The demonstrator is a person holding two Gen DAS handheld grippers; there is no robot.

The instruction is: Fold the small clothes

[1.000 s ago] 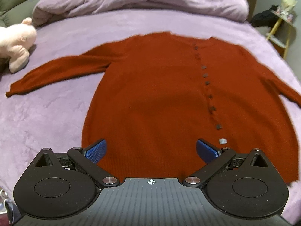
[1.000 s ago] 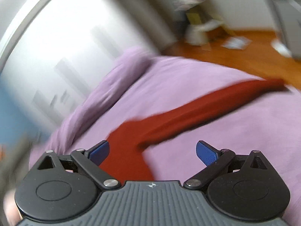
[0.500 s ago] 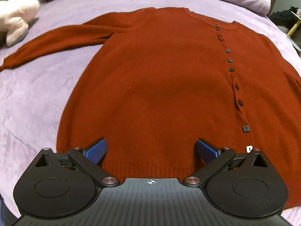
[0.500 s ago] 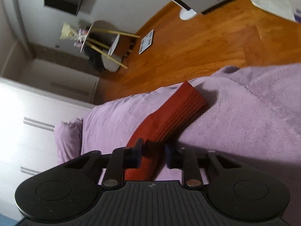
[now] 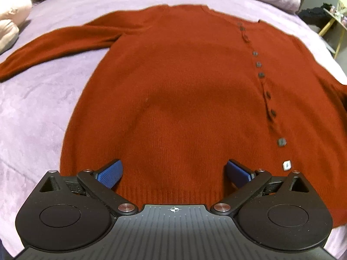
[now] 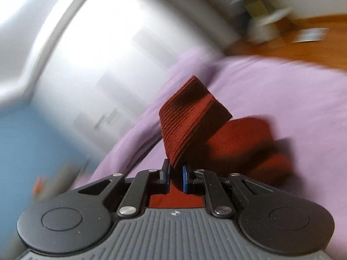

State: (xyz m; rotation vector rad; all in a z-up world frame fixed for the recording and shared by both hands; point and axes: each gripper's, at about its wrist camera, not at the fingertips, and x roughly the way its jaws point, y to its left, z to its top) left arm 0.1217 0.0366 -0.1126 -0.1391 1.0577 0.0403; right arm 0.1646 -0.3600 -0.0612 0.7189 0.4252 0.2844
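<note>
Cardigan [image 5: 184,91] lies flat, buttoned, on the purple bed [image 5: 32,112], one sleeve extending toward 9 o'clock. Left gripper [image 5: 173,171] hovers over the hem at 6 o'clock, jaws spread. Right gripper [image 6: 175,178] pinches the ribbed cuff [image 6: 188,119], lifted off the bed.

— What's lying around the room?
— A purple blanket [image 5: 39,99] is covering the bed, a pink plush toy [image 5: 10,19] is sitting at its far left corner.
— And beyond?
— Wooden floor [image 6: 303,43] is showing (blurred), pale wardrobe doors [image 6: 104,65] are catching light.
</note>
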